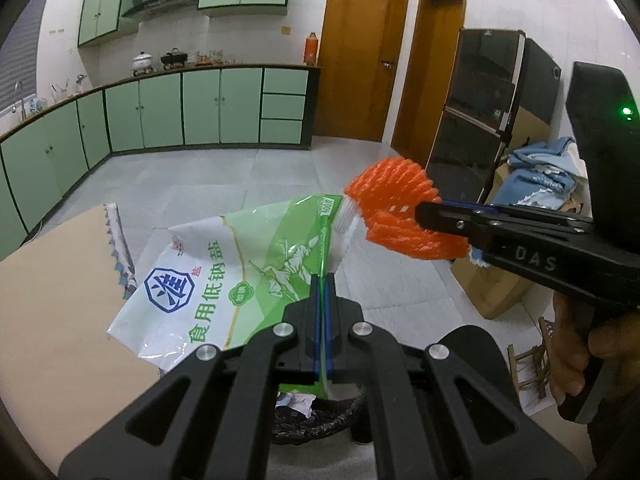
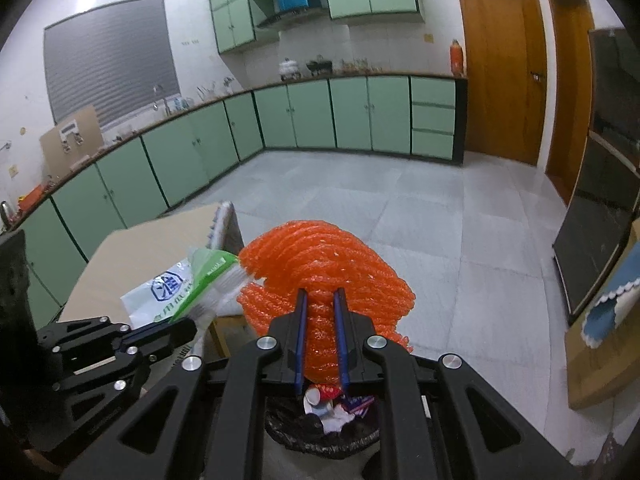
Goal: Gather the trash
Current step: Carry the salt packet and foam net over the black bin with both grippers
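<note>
Trash hangs from both my grippers: my left gripper [image 1: 323, 280] is pinched flat on the edge of a green-and-white salt bag [image 1: 224, 276], my right gripper [image 2: 320, 300] is squeezed partway closed on an orange foam net [image 2: 320, 264]. Both sit directly above the black-lined trash bin [image 2: 320, 436], already holding wrappers. To drop cleanly, I judge I should lower each piece closer to the rim and release one at a time, since the light bag may drift toward the table [image 1: 52, 300] beside it.
</note>
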A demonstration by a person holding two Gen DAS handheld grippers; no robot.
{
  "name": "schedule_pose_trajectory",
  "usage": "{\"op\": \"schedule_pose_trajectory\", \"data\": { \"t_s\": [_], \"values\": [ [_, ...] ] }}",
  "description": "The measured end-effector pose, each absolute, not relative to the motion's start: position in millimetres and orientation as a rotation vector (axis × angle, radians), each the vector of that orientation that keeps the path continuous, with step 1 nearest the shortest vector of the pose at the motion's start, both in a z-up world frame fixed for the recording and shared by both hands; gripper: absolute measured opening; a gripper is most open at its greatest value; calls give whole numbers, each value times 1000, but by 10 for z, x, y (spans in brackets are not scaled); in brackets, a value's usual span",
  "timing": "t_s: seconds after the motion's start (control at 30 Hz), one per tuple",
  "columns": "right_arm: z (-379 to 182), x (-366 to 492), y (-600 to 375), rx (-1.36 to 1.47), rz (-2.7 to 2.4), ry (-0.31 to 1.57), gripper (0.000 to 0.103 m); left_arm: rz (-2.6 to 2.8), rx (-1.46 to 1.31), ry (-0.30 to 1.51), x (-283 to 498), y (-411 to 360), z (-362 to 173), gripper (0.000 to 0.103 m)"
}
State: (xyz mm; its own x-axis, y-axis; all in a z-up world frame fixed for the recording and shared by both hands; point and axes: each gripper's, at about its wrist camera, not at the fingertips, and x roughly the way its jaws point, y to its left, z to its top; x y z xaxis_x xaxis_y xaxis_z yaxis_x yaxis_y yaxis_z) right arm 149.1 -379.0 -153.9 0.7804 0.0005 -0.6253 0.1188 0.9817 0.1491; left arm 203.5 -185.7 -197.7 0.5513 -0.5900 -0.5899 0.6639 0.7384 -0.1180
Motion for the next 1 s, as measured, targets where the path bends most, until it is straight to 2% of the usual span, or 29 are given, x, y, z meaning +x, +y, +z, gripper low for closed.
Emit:
{"op": "schedule_pose_trajectory", "data": {
  "t_s": [0.73, 1.0],
  "values": [
    [-2458, 2014, -4285, 213, -155, 888, 12, -794, 121, 815, 2591, -2227, -2941, 0],
    [-3090, 2377, -4346, 259, -141, 1039, 13, -810, 155, 953, 2805, -2420, -3526, 2]
  ]
}}
